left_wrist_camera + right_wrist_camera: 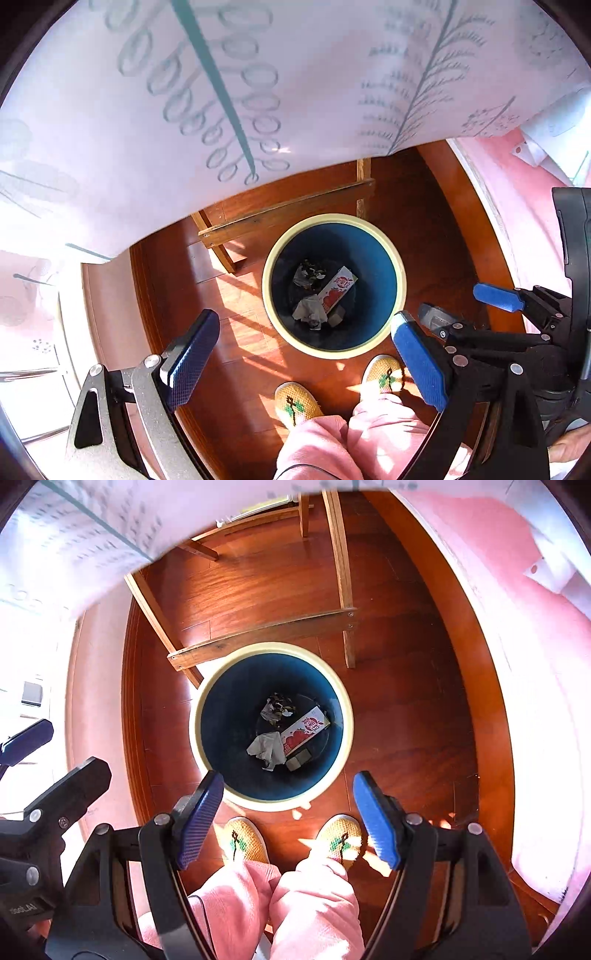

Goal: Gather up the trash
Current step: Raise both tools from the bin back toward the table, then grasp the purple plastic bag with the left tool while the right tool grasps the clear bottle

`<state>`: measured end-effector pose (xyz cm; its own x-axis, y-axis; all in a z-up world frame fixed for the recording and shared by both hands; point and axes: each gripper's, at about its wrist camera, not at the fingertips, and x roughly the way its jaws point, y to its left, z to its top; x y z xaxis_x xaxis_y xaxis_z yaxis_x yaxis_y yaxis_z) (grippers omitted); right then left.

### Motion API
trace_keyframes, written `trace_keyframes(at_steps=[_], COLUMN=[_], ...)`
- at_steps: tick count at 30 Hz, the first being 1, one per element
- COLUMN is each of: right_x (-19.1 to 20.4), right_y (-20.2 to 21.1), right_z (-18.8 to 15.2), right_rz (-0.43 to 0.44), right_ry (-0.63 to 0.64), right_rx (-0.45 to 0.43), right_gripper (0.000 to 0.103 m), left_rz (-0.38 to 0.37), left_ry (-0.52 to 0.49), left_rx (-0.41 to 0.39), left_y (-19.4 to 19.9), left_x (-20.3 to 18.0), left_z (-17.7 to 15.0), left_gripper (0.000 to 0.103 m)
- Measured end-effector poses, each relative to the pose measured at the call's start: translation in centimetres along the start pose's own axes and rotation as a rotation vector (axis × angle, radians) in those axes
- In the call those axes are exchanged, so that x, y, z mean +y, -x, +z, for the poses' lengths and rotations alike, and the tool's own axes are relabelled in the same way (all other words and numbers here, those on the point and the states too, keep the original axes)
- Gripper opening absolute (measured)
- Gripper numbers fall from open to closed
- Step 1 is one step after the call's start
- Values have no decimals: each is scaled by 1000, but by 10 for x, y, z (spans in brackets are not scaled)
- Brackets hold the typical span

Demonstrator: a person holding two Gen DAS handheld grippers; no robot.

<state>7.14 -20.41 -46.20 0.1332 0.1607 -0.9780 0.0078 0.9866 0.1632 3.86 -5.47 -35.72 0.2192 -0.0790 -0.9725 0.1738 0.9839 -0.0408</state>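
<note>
Left wrist view: I'm looking almost straight down into the trash bin (334, 291), round, cream rim, blue inside, standing on the reddish wood floor (240, 332). Left gripper (306, 358) fingers released, spread wide, nothing between the blue textured pads. Right gripper (288, 819) same: fingers released and empty.

Trash lies at the bin bottom: a flat carton (304, 731), white with red fruit print and red characters I can't read, next to crumpled white paper (267, 747), a dark scrap wad (277, 707) on the far side, and a small grey block (298, 763) on the near side.

Far of the bin is a light wooden frame (266, 633), slats screwed at the joints; its crossbar runs just beside the bin's far rim. A white cloth with grey-teal leaf print (184, 92) overhangs the far left. Pink bedding (535, 664) closes off the right edge.

Near side: the person's pink trouser legs (303, 897) and knitted yellow slippers (245, 840), toes just short of the bin. Open floor right of the bin.
</note>
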Motion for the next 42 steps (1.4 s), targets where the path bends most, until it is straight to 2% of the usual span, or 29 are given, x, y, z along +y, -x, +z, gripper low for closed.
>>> trace_keyframes(at_steps=[7, 11, 21, 25, 31, 33, 37, 42], right_x=[14, 29, 73, 86, 94, 96, 89, 65], right_y=[126, 208, 390, 440, 484, 490, 492, 483], right_z=[3, 9, 31, 42, 61, 67, 83, 111], right_rz=[-15, -33, -77, -104, -120, -139, -125, -106], right_ry=[-7, 19, 81, 70, 49, 47, 39, 22], right_rx=[-39, -108, -401, -500, -603, -626, -627, -618], right_gripper=[71, 71, 71, 71, 71, 71, 68, 68], left_rz=[-19, -49, 6, 1, -33, -27, -45, -44], left_ry=[-32, -40, 17, 24, -28, -48, -89, -105], left_rx=[-107, -185, -421, -476, -527, -546, -558, -554], left_y=[136, 216, 385, 421, 453, 456, 451, 431], left_x=[-2, 2, 32, 44, 47, 42, 31, 11], left_z=[20, 38, 92, 114, 146, 157, 174, 204], left_gripper=[95, 95, 95, 94, 81, 78, 78, 78])
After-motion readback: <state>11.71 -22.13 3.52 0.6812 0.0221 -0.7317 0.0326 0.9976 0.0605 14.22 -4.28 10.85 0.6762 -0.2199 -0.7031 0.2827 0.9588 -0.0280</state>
